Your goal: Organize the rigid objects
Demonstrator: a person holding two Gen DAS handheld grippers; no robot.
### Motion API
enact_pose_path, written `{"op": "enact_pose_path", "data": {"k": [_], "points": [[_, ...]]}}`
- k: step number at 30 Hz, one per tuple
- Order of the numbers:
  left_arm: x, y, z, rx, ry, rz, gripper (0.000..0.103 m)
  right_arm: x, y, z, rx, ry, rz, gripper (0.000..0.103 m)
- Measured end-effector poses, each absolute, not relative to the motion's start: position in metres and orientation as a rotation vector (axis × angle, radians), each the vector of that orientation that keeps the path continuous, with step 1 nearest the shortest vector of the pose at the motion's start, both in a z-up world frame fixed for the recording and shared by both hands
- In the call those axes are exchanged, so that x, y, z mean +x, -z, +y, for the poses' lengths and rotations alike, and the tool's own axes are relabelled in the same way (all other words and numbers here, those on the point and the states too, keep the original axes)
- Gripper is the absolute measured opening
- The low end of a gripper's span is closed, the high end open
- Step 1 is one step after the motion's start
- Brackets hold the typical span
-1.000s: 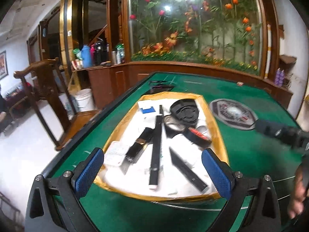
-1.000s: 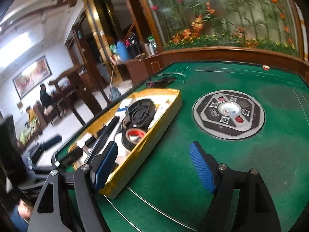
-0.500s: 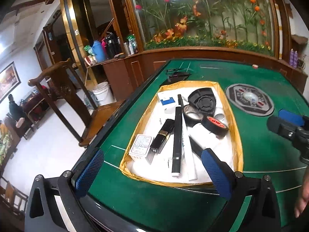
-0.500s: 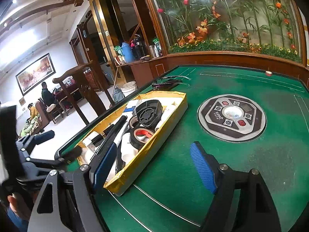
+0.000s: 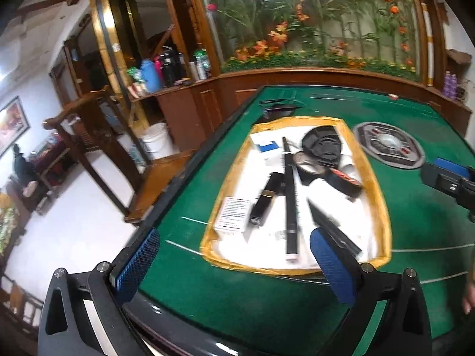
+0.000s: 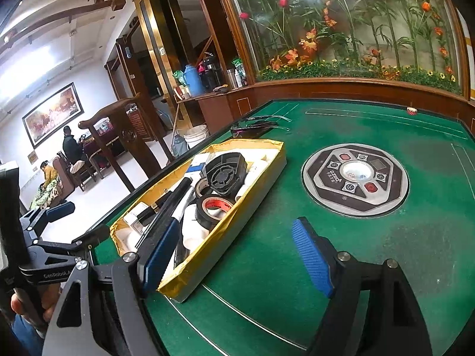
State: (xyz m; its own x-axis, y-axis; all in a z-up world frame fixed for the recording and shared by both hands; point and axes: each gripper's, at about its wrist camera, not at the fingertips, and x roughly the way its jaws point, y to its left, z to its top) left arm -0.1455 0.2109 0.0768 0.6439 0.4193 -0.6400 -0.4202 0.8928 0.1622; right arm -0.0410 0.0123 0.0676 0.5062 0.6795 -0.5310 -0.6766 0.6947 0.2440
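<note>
A shallow yellow-rimmed tray (image 5: 374, 178) with a white floor lies on the green table (image 5: 243, 305); it also shows in the right wrist view (image 6: 258, 184). In it lie a long black rod (image 5: 289, 195), a black lipstick-like tube (image 5: 265, 200), a white labelled box (image 5: 233, 214), a black round cap (image 5: 323, 145), a black tape roll with a red core (image 5: 344, 179) and a flat black strip (image 5: 332, 227). My left gripper (image 5: 234, 261) is open and empty, hovering at the tray's near left corner. My right gripper (image 6: 234, 252) is open and empty, right of the tray.
A round grey control panel (image 6: 354, 179) is set into the table's middle. Glasses and a dark case (image 6: 255, 126) lie beyond the tray. A wooden chair (image 5: 98, 148) and white bucket (image 5: 156, 141) stand left of the table. A planter wall (image 5: 311, 23) stands behind.
My left gripper has pulled back and swung left, so the tray sits farther away and more to the right. My right gripper has drawn back slightly. Nothing in the tray has moved.
</note>
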Motion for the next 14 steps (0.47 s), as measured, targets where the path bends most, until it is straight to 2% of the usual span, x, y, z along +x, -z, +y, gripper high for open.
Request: {"op": "enact_pose_path", "data": {"k": [14], "points": [[-0.154, -0.082, 0.228, -0.063, -0.526, 0.676, 0.102, -0.039, -0.064, 0.014, 0.015, -0.822, 0.648, 0.078]]}}
